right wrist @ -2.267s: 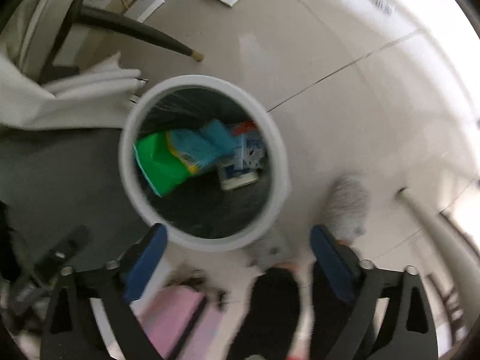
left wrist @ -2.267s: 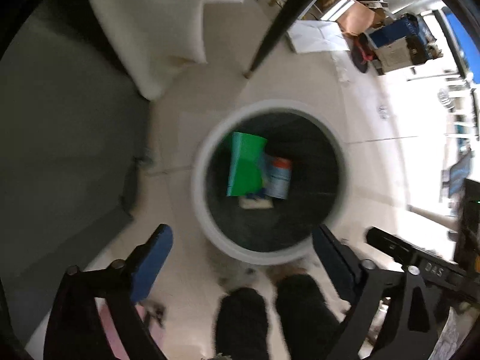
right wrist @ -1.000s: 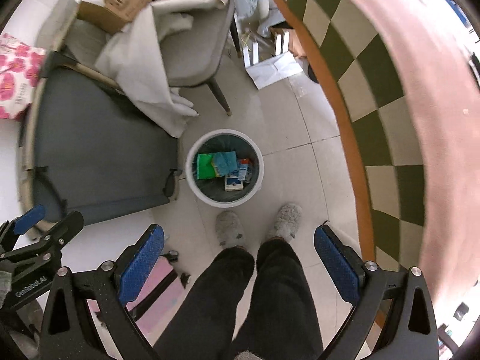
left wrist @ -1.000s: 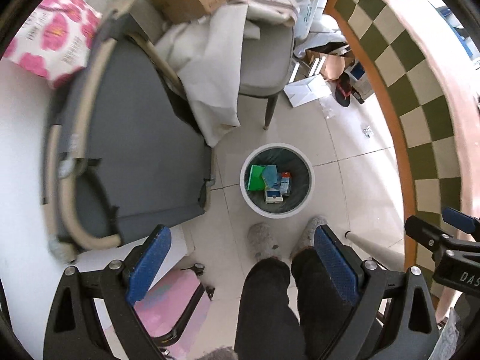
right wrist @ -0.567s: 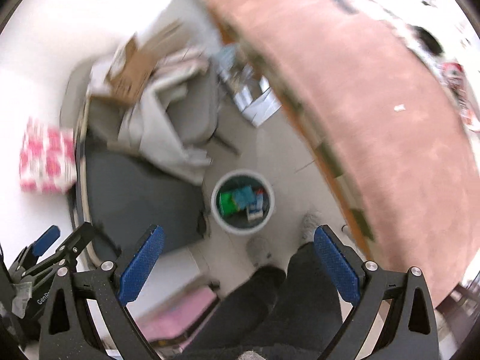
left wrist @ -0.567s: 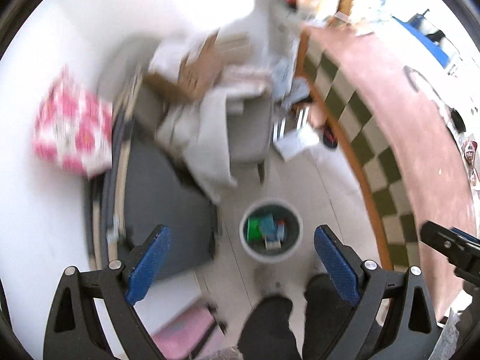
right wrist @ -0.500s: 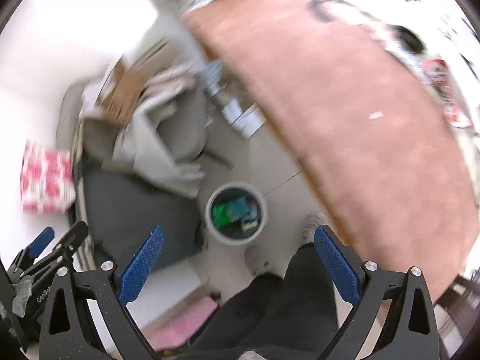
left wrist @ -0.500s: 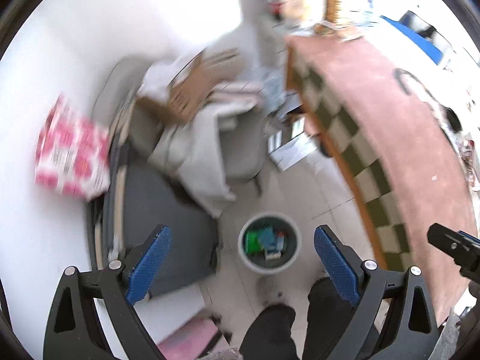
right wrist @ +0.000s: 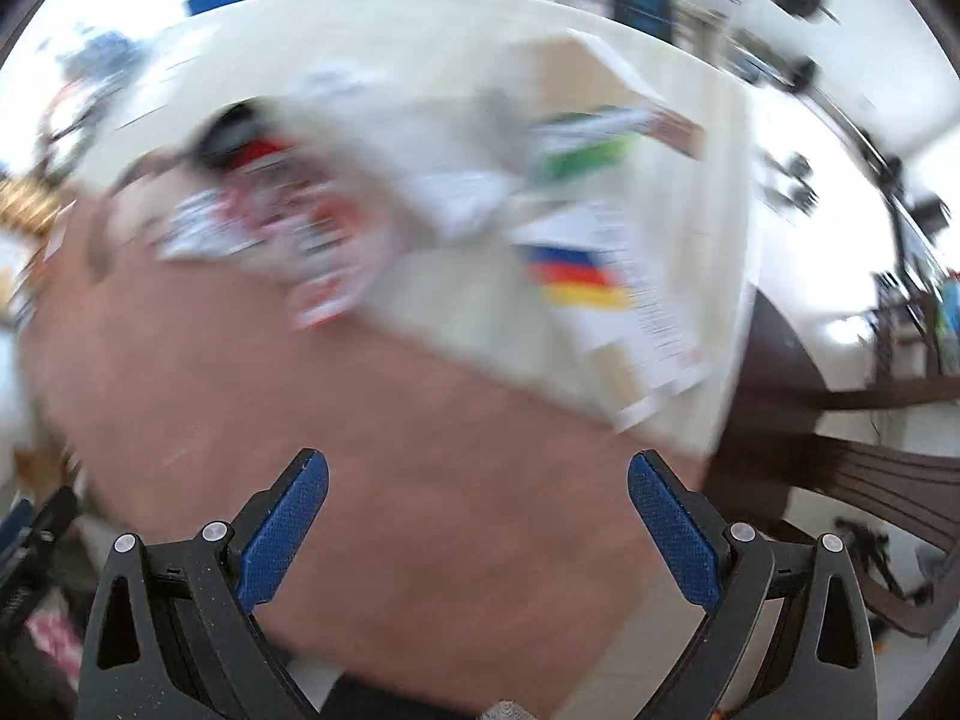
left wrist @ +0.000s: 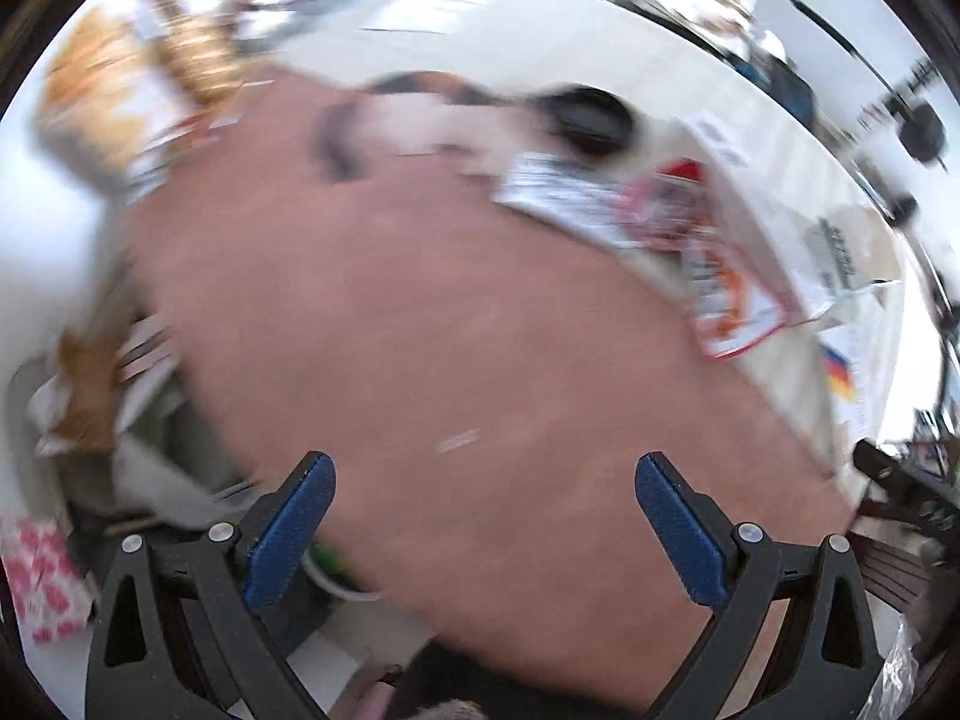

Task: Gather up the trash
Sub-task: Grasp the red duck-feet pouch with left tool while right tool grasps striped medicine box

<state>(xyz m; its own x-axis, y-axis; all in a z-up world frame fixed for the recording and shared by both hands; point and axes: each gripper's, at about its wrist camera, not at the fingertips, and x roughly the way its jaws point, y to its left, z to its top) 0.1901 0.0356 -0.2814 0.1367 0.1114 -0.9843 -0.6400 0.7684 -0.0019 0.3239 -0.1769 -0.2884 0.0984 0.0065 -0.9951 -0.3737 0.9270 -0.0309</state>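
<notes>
Reddish-brown tabletop (left wrist: 456,324) fills both blurred views — left gripper (left wrist: 483,525) and right gripper (right wrist: 477,525) hover above it, jaws spread and carrying nothing, likely readied for the wrappers (left wrist: 678,222) at the far right, 1 next.

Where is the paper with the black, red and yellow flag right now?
In the right wrist view the flag paper lies right of centre on the white tabletop, beyond the pink table; the left wrist view shows it at the far right.
</notes>
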